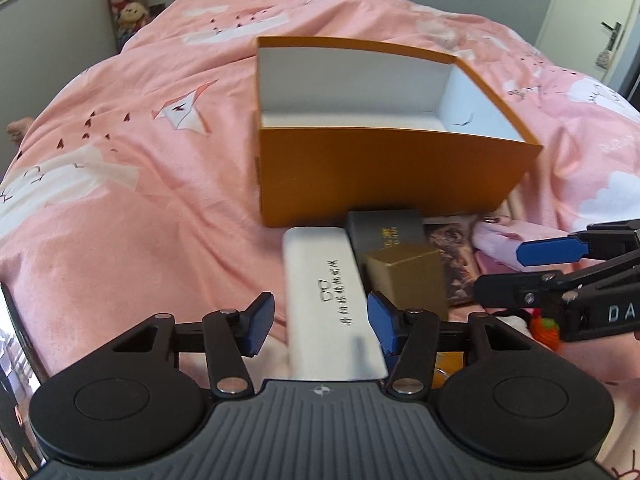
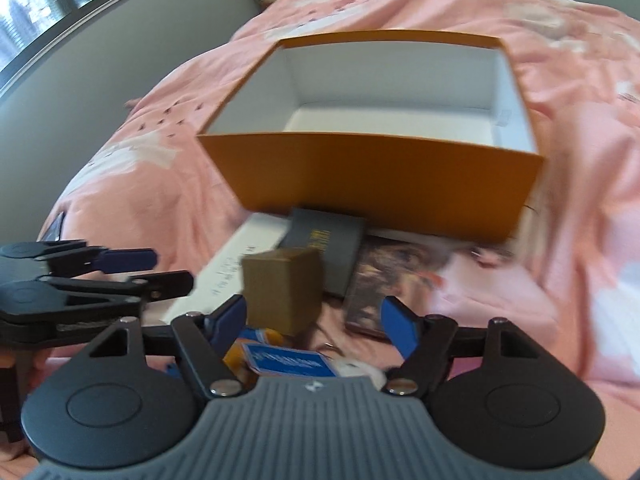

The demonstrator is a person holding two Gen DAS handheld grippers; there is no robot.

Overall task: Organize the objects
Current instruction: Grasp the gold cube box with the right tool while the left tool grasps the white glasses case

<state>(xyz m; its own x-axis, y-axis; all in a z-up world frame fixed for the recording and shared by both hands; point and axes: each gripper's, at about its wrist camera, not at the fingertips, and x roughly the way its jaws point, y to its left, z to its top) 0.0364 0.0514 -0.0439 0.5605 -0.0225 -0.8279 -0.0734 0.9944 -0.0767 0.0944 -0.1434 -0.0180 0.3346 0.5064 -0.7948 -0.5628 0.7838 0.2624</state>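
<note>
Your left hand-held gripper (image 1: 321,326) is spread wide, straddling the near end of the white case (image 1: 328,296) on the pink bed (image 1: 140,200). Your right hand-held gripper (image 2: 314,320) is spread too, its left pad beside the small brown box (image 2: 284,288). Orange box (image 1: 384,176) sits open just behind the black box (image 1: 386,232) and the picture card (image 2: 384,280).

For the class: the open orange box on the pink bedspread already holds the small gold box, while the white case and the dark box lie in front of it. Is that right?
Not quite. The orange box is empty, as the right wrist view shows: only its white lining is visible. The small gold box sits outside, in front of it, with the white case and the dark box on the pink bedspread.
</note>
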